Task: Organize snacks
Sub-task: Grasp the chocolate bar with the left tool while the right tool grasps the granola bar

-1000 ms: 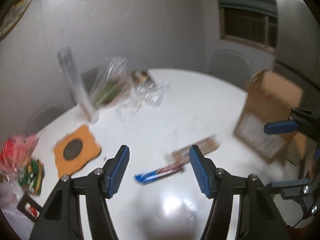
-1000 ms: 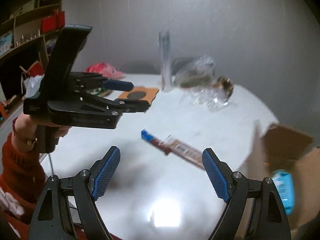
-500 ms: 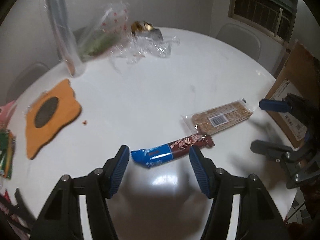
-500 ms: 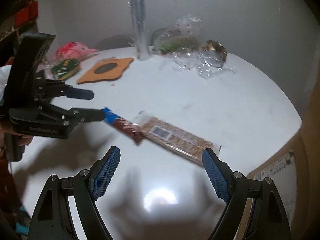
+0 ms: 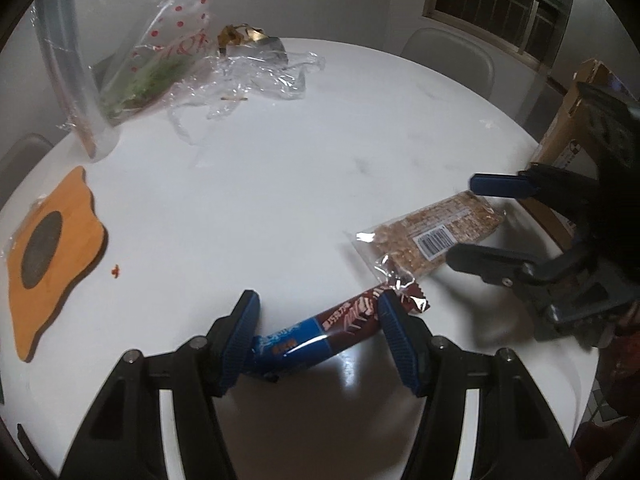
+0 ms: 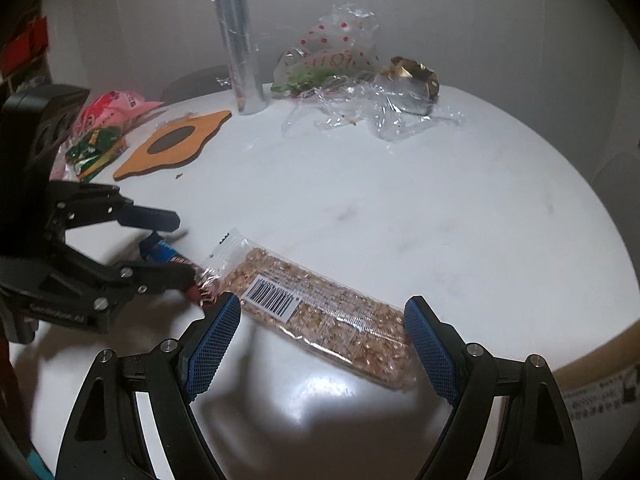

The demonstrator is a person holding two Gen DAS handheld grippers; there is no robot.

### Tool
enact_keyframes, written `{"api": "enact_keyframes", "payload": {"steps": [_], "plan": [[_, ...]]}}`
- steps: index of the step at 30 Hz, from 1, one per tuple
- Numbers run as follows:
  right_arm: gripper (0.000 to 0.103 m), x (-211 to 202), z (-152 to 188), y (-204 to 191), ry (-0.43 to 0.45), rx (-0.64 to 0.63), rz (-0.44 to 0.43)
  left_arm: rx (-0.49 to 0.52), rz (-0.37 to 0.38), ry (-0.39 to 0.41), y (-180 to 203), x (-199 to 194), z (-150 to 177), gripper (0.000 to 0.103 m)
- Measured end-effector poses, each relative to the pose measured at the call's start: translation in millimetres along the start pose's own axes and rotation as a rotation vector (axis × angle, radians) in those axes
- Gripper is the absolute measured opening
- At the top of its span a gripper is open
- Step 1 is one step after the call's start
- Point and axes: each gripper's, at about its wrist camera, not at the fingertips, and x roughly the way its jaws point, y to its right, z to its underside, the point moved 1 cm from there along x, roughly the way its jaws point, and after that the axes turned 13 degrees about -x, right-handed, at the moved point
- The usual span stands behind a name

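Two light, crinkly, slippery wrapped bars lie on the table [image 5: 280,184]: the chocolate bar [image 5: 320,332] between the left claw's [image 5: 316,336] parted jaws, the fragile cereal bar [image 6: 320,308] between the right claw's [image 6: 320,336] wide-apart jaws; grip each mid-length, gently.

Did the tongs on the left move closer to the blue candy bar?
Yes. The left tongs came down onto the table, now straddling the candy bar.

Dim indoor light, overhead glare on the glossy table [image 5: 304,168], soft shadows, fisheye-curved dark corners
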Motion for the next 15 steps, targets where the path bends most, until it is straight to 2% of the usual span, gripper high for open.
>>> {"api": "enact_keyframes", "payload": {"steps": [5,15], "plan": [[0.082,4.4,-2.2,7.9,0.014,0.042,-0.033,0.000,0.039,-0.014,0.4,-1.3,3.9,0.058],[0.082,12.1,-7.3,17.6,0.014,0.089,-0.046,0.038,0.048,-0.044,10.7,-6.1,14.9,0.056]]}}
